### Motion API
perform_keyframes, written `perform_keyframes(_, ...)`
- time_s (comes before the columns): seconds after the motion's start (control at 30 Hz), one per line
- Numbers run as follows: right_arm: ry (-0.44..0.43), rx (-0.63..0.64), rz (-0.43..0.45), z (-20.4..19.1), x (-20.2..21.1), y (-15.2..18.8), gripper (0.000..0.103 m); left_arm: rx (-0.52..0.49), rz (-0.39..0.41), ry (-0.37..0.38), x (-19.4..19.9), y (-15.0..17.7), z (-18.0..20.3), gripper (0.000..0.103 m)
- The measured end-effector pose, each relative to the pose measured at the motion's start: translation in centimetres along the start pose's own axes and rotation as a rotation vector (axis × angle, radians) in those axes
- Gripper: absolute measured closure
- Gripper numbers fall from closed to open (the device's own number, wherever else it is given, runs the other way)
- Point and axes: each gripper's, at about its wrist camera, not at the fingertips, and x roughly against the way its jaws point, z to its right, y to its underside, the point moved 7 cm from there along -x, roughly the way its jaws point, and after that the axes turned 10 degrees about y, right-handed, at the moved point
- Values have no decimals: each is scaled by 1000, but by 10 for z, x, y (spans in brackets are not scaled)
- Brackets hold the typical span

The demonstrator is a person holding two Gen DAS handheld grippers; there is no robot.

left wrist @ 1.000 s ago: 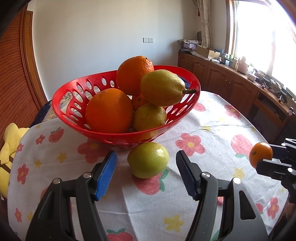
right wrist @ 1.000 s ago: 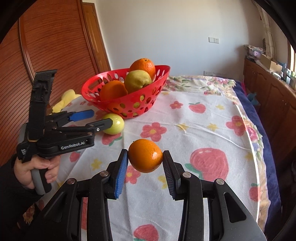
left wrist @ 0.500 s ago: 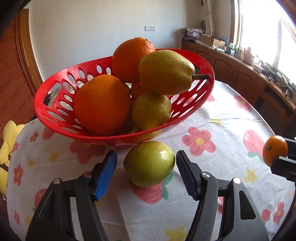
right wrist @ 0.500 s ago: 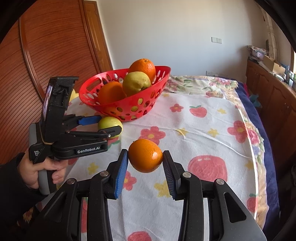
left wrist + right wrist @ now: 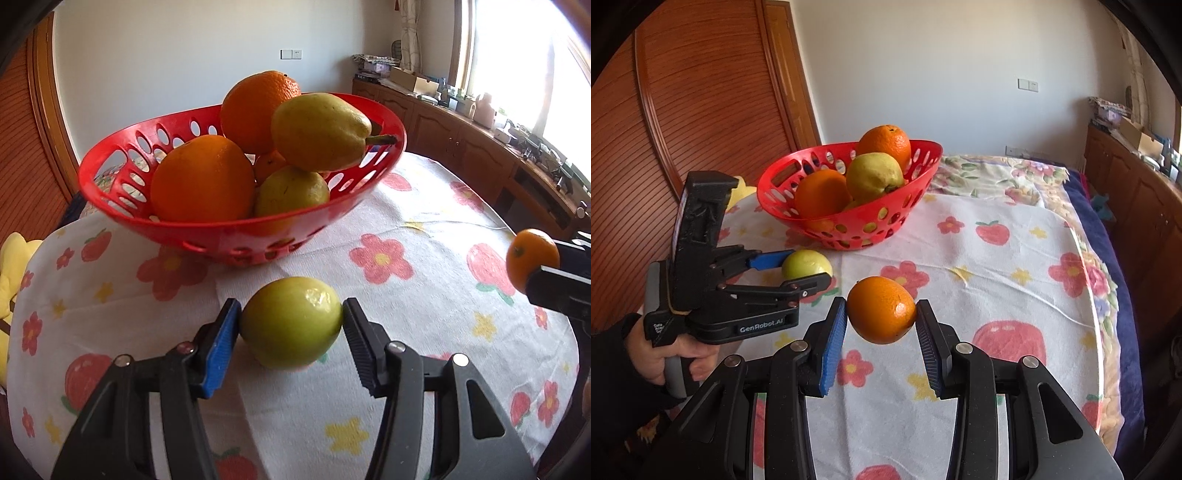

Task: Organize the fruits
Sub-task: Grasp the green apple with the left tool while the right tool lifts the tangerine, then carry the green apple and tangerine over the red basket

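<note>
A red perforated basket [image 5: 236,236] [image 5: 886,218] holds oranges, a pear and other yellow-green fruit. My left gripper [image 5: 291,328] is shut on a green apple [image 5: 291,326], which is at the tablecloth just in front of the basket; it also shows in the right wrist view [image 5: 805,264]. My right gripper [image 5: 881,319] is shut on a small orange [image 5: 881,310] and holds it above the table, to the right of the apple. That orange shows at the right edge of the left wrist view [image 5: 532,258].
The table carries a white cloth [image 5: 997,280] printed with flowers and strawberries. A yellow soft toy [image 5: 14,258] lies at the left edge. A wooden cabinet [image 5: 480,147] with clutter runs along the right wall. A wooden door [image 5: 701,110] stands behind the basket.
My left gripper moved forward around the green apple and closed its fingers onto it. My right gripper kept its hold on the orange and barely moved.
</note>
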Motion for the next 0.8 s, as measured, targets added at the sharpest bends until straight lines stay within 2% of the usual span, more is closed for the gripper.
perform_keyframes(0.23, -1, 17, 11, -5, 5, -6, 65, -4, 53, 26, 41, 3, 10, 48)
perform_keyframes(0.5, -12, 22, 48, -5, 8, -31, 65, -24, 126, 26, 83, -27, 4, 48)
perform_keyframes(0.8, 12, 56, 107, 2, 9, -76, 65, -52, 165, 19, 86, -61, -7, 48)
